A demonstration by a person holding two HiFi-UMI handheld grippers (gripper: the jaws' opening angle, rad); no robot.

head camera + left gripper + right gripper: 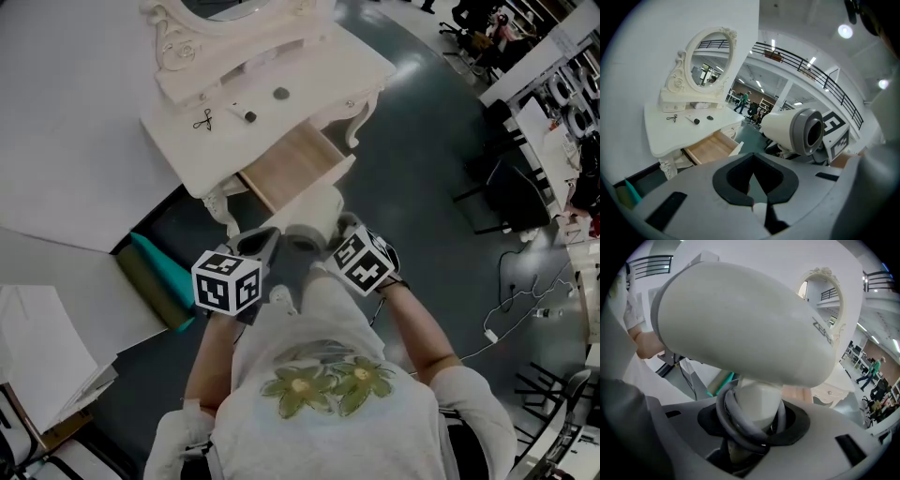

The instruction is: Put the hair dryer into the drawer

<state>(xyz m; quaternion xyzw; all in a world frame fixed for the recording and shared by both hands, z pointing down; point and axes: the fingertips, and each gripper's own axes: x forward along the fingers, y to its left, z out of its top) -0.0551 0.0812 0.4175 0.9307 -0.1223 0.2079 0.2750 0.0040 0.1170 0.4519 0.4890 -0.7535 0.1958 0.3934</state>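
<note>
The white hair dryer hangs in the air just in front of the open wooden drawer of a white vanity table. My right gripper is shut on the dryer's handle, which has a grey cord wound round it; the dryer's body fills that view. In the left gripper view the hair dryer shows its grey nozzle, to the right of the drawer. My left gripper sits beside the dryer, jaws together and nothing seen between them. In the head view the left gripper and right gripper flank the dryer.
On the vanity top lie small scissors, a tube and a dark round piece; an oval mirror stands behind. A teal roll lies on the floor at the left. Cables and chairs are to the right.
</note>
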